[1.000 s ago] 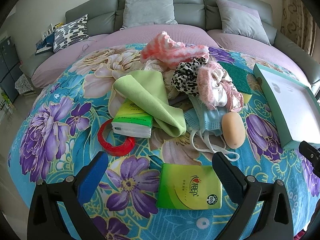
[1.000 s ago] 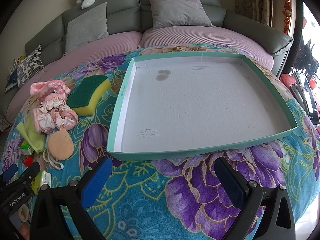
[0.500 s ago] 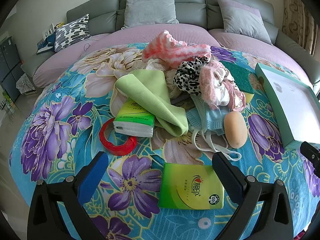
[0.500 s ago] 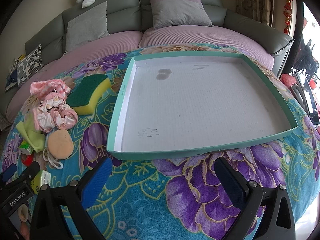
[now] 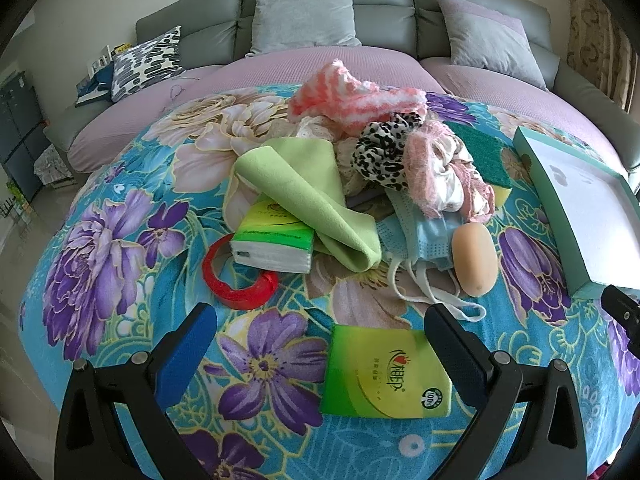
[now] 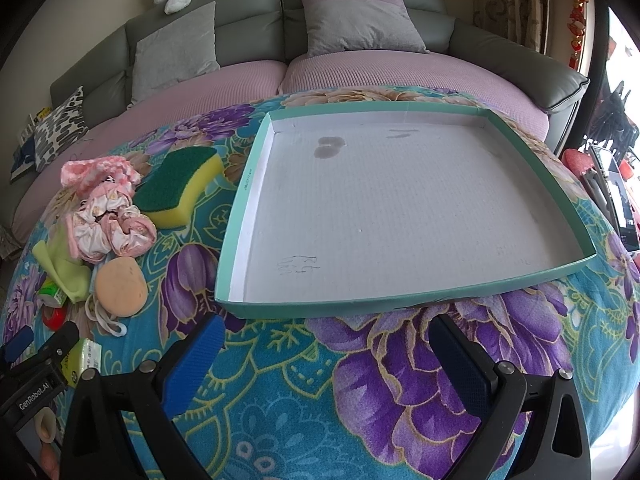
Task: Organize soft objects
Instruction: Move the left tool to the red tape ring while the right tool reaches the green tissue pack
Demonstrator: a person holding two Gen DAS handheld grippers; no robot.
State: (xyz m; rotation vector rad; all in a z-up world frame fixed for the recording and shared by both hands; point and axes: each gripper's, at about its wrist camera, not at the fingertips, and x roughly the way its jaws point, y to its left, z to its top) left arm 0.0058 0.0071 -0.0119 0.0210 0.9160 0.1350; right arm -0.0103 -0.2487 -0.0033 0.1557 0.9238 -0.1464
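A pile of soft things lies on the floral cloth: a green cloth (image 5: 308, 196), a pink striped fuzzy piece (image 5: 352, 98), a leopard scrunchie (image 5: 380, 152), pink scrunchies (image 5: 440, 168), a blue face mask (image 5: 424, 236), a beige puff (image 5: 474, 258) and a green-yellow sponge (image 6: 180, 184). A flat tissue pack (image 5: 386, 372) lies between the fingers of my open, empty left gripper (image 5: 320, 336). My right gripper (image 6: 326, 348) is open and empty just before the shallow teal tray (image 6: 404, 306), which holds nothing.
A thick tissue pack (image 5: 274, 240) rests on a red tape ring (image 5: 236, 280) left of the pile. A grey sofa with cushions (image 6: 356, 28) curves behind the table. The left gripper's body (image 6: 32, 368) shows at the right view's lower left.
The left gripper has drifted slightly forward and left, so the tissue pack sits a little farther right between its fingers. The right gripper has not moved.
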